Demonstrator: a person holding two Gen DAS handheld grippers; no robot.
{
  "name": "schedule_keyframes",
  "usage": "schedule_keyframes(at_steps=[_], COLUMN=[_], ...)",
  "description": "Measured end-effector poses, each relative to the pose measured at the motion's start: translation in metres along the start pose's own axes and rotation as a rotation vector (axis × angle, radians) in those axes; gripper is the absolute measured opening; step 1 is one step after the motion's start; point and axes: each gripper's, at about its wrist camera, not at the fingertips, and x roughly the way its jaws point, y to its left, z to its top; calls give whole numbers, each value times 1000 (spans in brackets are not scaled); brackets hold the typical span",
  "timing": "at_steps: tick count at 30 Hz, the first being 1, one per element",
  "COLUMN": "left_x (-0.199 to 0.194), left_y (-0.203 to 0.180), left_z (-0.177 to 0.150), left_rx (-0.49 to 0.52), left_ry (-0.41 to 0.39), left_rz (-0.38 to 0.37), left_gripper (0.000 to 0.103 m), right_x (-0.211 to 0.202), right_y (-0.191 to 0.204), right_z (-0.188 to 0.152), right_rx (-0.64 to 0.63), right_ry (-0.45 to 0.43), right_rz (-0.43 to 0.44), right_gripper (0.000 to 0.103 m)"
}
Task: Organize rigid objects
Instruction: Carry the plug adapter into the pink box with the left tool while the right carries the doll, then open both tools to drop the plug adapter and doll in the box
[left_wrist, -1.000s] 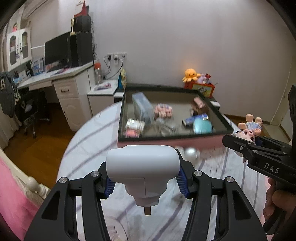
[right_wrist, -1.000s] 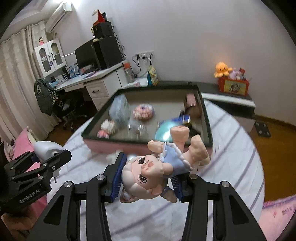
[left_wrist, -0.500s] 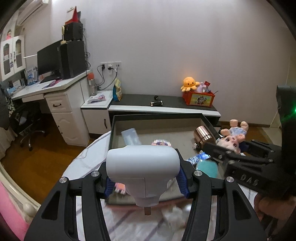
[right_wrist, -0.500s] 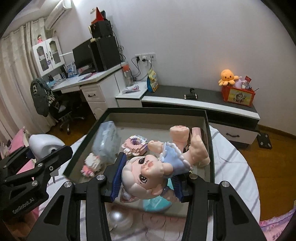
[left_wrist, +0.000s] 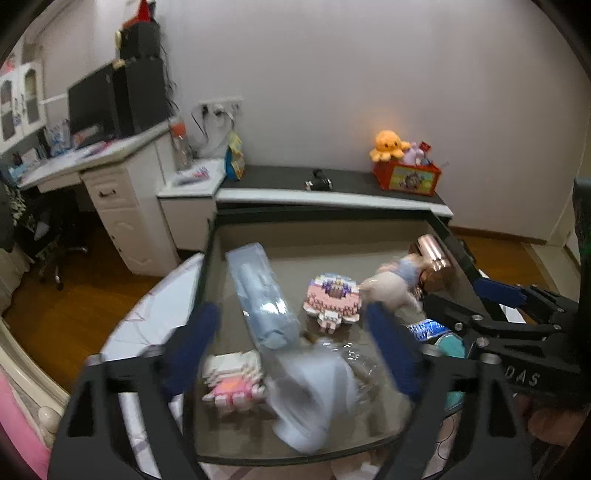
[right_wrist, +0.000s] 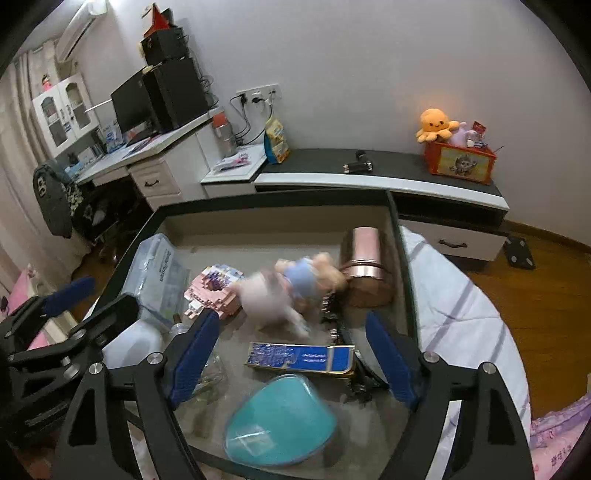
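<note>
Right wrist view: the right gripper jaws had just spread, empty, the doll loose in the tray; the left gripper jaws likewise, off the white plug.

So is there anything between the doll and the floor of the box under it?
Nothing visible. The right gripper has just been opening, with nothing between its pads, and the doll, blurred, is low in the box beside the pink brick model and the copper cylinder.

canister: rose-gold metal, glossy
tray: matt dark rim, dull beige floor
teal case: smooth plastic, slight sheen
gripper pads: blue, ribbed
floor: polished wood
octopus toy: plush cloth
</note>
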Motion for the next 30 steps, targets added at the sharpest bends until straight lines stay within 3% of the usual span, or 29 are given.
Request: schedule_keyframes(at_steps=[5,17,24,30], left_x=[-34,-107,-134,-157], left_y=[3,19,19,15], left_z=[0,-21,-44,-65], left_rx=[-3,-54,-66,-73], left_ry=[-58,-130,-131,-139], left_rz=[14,8,12,9], left_gripper=[102,103,103,103], right_x=[-21,-77,-107,-147], right_y=[0,22,33,44], right_z=[0,-27,-45,-61], right_rx=[50,84,61,6], right_ry=[-35,-68,-118,-210], right_rz=[10,113,80,46], right_gripper=[83,84,84,85])
